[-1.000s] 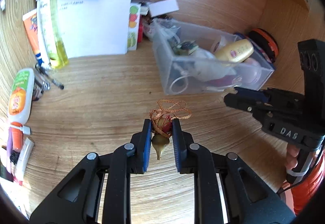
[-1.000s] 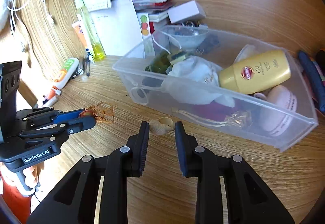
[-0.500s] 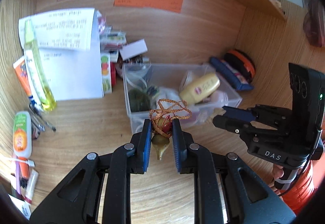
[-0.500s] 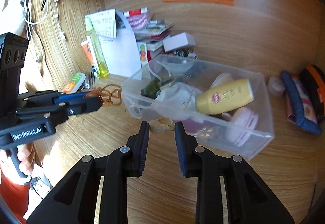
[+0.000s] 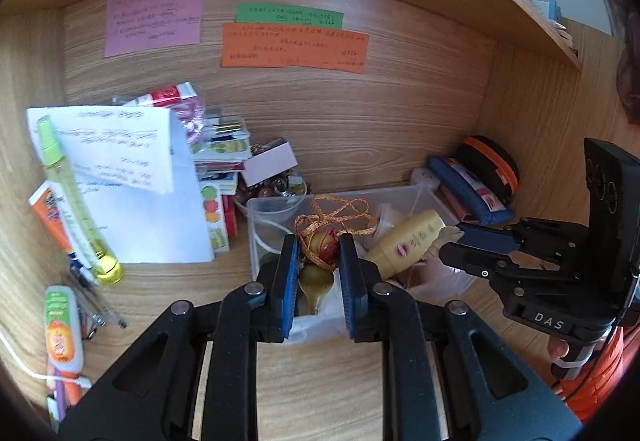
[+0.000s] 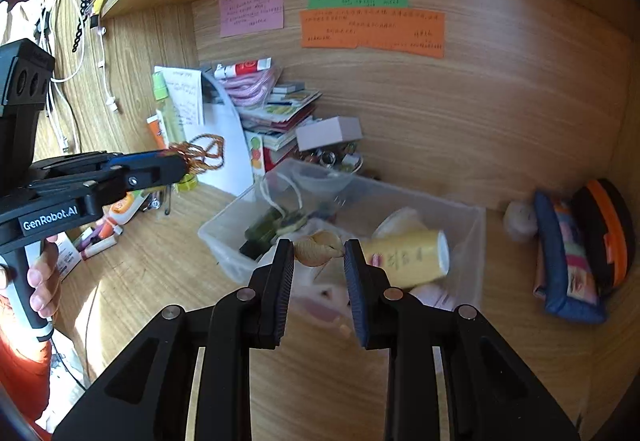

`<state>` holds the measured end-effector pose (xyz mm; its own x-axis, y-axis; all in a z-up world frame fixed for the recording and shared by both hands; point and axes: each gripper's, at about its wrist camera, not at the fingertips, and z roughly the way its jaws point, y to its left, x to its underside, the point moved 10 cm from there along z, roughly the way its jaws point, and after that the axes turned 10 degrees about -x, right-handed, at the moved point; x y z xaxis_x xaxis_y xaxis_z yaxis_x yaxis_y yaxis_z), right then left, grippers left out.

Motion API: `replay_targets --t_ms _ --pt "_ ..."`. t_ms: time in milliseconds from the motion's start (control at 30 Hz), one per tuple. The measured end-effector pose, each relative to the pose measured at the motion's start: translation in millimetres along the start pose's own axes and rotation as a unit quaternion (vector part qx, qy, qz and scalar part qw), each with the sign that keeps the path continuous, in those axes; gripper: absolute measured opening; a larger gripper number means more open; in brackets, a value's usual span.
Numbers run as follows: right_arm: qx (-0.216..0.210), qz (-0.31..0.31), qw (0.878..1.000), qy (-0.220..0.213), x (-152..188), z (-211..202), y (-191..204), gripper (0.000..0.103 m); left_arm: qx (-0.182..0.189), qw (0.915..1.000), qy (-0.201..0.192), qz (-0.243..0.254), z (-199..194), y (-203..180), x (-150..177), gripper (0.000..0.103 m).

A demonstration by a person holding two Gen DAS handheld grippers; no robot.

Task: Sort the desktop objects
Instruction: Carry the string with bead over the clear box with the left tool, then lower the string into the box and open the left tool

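Observation:
My left gripper (image 5: 318, 245) is shut on a small brass gourd charm (image 5: 316, 283) with a red bead and a braided orange cord (image 5: 336, 215), held in the air over the near end of the clear plastic bin (image 5: 252, 225). My right gripper (image 6: 319, 247) is shut on a beige seashell (image 6: 320, 249), also lifted above that clear bin (image 6: 224, 237). Each gripper shows in the other's view: the right gripper (image 5: 452, 241) at the right with the shell at its tip, the left gripper (image 6: 182, 165) at the left with the cord dangling.
The bin holds a yellow lotion bottle (image 6: 408, 257), white cloth and a pink item. Behind stand a paper sheet (image 5: 132, 177), a green spray bottle (image 5: 76, 201), stacked boxes and a small glass bowl (image 6: 332, 165). Pouches (image 6: 576, 253) lie right; tubes and pens (image 5: 64, 321) lie left.
Both grippers have risen from the desk with their objects, and both views have tilted up to show the back wall and notes. The bin now lies below both grippers.

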<state>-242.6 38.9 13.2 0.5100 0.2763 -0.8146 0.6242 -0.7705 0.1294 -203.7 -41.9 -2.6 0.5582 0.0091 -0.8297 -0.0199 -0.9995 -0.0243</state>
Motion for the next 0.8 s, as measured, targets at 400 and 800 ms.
replay_targets --t_ms 400,800 --pt "0.001 -0.015 1.000 0.007 -26 34 -23 0.024 0.004 0.9995 0.028 0.012 60 -15 -9 0.019" --pt "-0.005 -0.001 0.999 0.052 -11 85 -45 0.024 -0.016 0.9968 0.077 0.014 113 -10 12 0.019"
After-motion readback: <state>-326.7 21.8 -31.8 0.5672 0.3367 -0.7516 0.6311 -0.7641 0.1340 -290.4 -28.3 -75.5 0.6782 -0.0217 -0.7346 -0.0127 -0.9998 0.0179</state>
